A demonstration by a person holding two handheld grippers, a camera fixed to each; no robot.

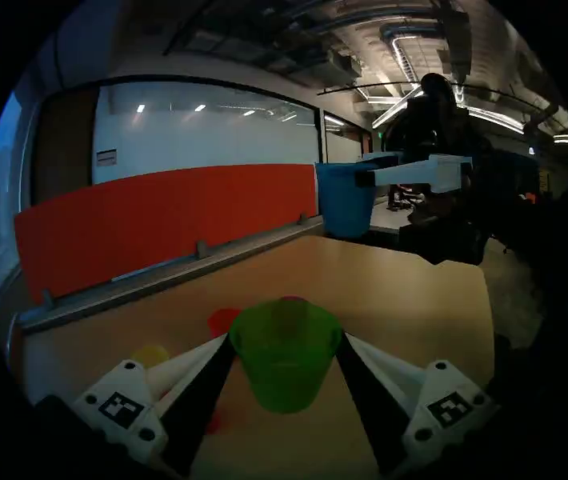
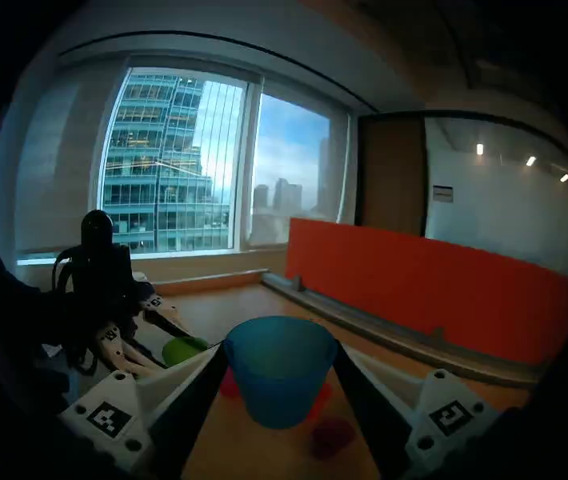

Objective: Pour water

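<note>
Left gripper (image 1: 284, 344) closed on translucent green plastic cup (image 1: 286, 370), upright, low over pale wooden desk (image 1: 412, 296). Right gripper (image 2: 279, 352) closed on translucent blue plastic cup (image 2: 280, 378), also upright; in left gripper view held in air near desk's far edge, well apart from green cup. Small red item (image 1: 222, 320) and yellow item (image 1: 150, 354) on desk, too blurred to identify.

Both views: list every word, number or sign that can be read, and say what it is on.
No text can be read.
The wall sign: too small to read.
The square markers on the left gripper and the right gripper: patterns, no words.
No print shows on the green cup or the blue cup.
</note>
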